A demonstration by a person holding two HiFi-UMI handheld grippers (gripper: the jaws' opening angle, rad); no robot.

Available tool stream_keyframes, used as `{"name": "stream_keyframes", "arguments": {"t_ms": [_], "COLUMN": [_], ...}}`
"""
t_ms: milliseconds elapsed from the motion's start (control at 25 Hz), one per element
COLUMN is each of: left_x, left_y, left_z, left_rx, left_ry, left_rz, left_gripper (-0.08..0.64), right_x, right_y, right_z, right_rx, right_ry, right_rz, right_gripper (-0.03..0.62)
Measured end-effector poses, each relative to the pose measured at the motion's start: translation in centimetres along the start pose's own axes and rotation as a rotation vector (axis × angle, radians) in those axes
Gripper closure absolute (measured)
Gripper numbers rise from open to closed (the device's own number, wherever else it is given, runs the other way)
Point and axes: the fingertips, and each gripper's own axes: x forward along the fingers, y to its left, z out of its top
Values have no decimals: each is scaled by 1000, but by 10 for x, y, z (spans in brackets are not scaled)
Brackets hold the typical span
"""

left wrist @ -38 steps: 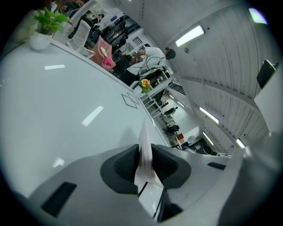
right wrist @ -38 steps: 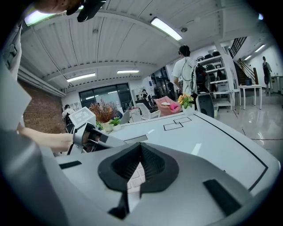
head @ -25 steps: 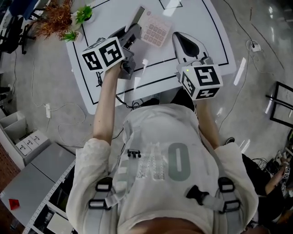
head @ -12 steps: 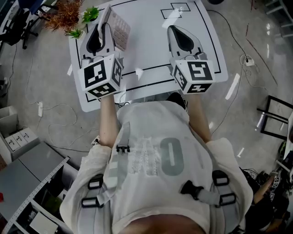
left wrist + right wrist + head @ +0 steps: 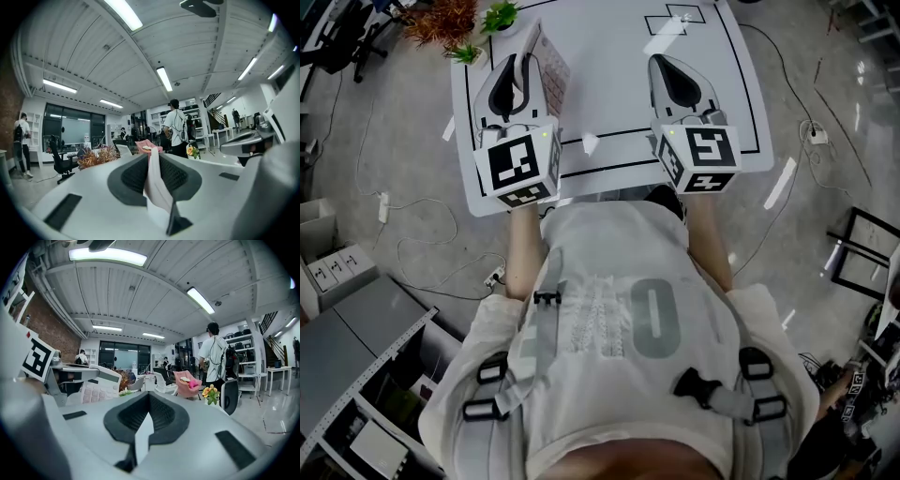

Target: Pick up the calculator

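The calculator (image 5: 551, 64), white with pale pink keys, hangs on edge above the white table (image 5: 609, 84), lifted off its top. My left gripper (image 5: 518, 58) is shut on its near edge and points level. In the left gripper view the calculator (image 5: 157, 187) shows edge-on as a thin white slab pinched between the dark pads (image 5: 133, 176). My right gripper (image 5: 662, 62) floats over the table's right half, shut with nothing in it. From the right gripper view the calculator (image 5: 96, 391) appears at the left, held up by the left gripper.
Potted plants (image 5: 450, 21) stand at the table's far left corner. Black lines mark rectangles on the tabletop. Cables and a power strip (image 5: 382, 208) lie on the floor at the left. Grey cabinets (image 5: 356, 337) stand at the lower left. People stand in the room beyond.
The left gripper has risen with the calculator, rolled it from flat onto its edge and shifted left. The right gripper rose a little.
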Motion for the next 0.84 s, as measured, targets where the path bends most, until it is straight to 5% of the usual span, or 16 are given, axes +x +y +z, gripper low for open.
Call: {"name": "stream_keyframes", "arguments": {"t_ms": [840], "left_x": [-11], "left_y": [-21], "left_z": [17], "left_rx": [21], "left_ry": [-55], "left_rz": [-22], "left_gripper": [480], "right_x": [-18], "right_y": [-9], "right_z": [-5], "right_rx": [3], "right_ry": [-12], "right_rz": [-6], "right_gripper": [588]}}
